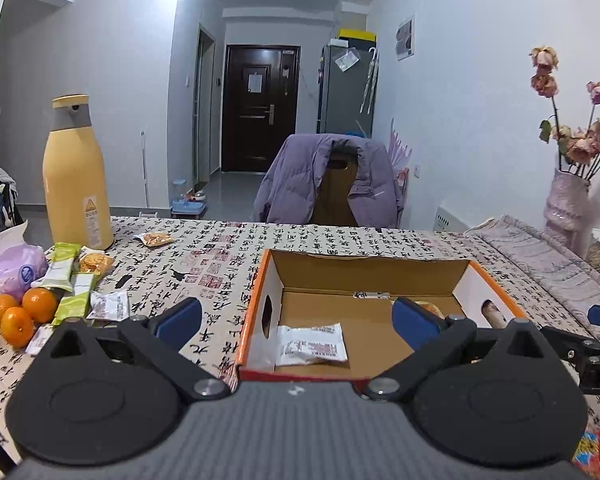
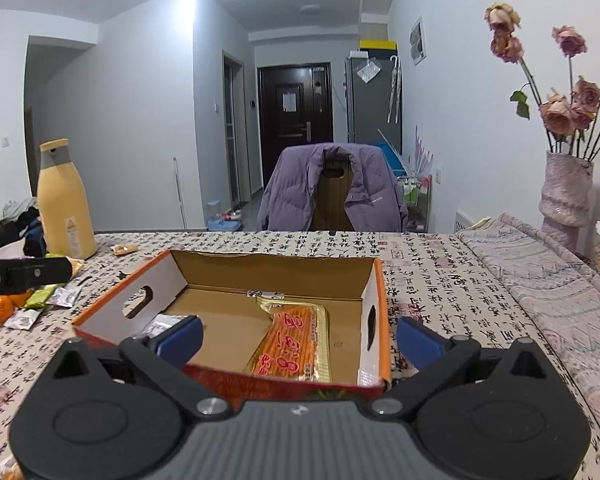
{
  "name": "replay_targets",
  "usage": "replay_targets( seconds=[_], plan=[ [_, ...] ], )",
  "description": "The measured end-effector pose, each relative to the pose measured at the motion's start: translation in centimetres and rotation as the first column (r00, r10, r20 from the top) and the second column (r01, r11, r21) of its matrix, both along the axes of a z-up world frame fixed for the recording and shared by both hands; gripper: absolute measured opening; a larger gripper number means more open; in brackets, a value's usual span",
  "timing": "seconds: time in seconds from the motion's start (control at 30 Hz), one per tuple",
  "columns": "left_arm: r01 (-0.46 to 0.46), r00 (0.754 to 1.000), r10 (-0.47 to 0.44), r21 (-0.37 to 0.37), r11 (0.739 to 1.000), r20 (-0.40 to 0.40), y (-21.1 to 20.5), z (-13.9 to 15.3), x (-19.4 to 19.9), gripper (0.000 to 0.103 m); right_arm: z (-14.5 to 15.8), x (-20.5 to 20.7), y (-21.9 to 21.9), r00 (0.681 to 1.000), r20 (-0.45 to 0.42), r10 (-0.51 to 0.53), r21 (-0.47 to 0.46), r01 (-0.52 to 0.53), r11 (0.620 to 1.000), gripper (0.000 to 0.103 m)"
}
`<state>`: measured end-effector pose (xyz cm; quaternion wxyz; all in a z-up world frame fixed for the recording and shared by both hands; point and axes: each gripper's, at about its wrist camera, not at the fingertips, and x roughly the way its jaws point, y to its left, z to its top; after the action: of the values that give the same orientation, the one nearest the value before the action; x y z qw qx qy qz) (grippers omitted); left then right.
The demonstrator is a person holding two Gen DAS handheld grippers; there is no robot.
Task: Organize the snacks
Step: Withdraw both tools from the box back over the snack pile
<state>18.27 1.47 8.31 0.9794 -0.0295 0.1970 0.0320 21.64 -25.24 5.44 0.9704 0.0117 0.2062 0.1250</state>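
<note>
An open cardboard box with orange rims (image 1: 256, 280) (image 2: 380, 280) stands on the table. Inside lie a white snack packet (image 1: 311, 345) at the near left and an orange-and-gold packet (image 2: 296, 344) toward the right. My left gripper (image 1: 296, 320) hovers open over the box's near left edge, nothing between its blue pads. My right gripper (image 2: 300, 338) is open too, straddling the box's near right corner. Loose snacks remain on the table to the left: green bars (image 1: 62, 266), a white packet (image 1: 110, 306), a cracker packet (image 1: 94, 262) and a small packet (image 1: 155, 239).
A yellow bottle (image 1: 76, 176) stands at the far left, with three oranges (image 1: 20, 312) and a tissue pack (image 1: 8, 272) nearby. A vase of dried roses (image 2: 564, 188) sits at right by a folded cloth (image 2: 540, 272). A jacket-draped chair (image 1: 332, 184) is behind the table.
</note>
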Motion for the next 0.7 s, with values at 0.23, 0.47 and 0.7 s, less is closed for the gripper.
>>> replay_targets(
  seconds=[0.23, 0.47, 0.7],
  plan=[
    [0.011, 1.0, -0.011, -0.016, 1.0, 0.012, 0.6, -0.8, -4.1, 0.103, -0.8, -4.2, -0.9, 1.0, 0.023, -0.006, 0.016, 0.006, 1.0, 0.103],
    [0.0, 1.0, 0.0, 0.0, 1.0, -0.005, 1.4, -2.5, -7.4, 0.103, -2.2, -8.0, -0.8, 0.999, 0.036, 0.008, 0.009, -0.008, 1.0, 0.103],
    [0.007, 0.998, -0.006, 0.009, 1.0, -0.064, 1.7, -5.1, -10.5, 0.103, -4.4, -11.5, -0.2, 0.999, 0.02, 0.027, 0.011, -0.027, 1.0, 0.103]
  ],
)
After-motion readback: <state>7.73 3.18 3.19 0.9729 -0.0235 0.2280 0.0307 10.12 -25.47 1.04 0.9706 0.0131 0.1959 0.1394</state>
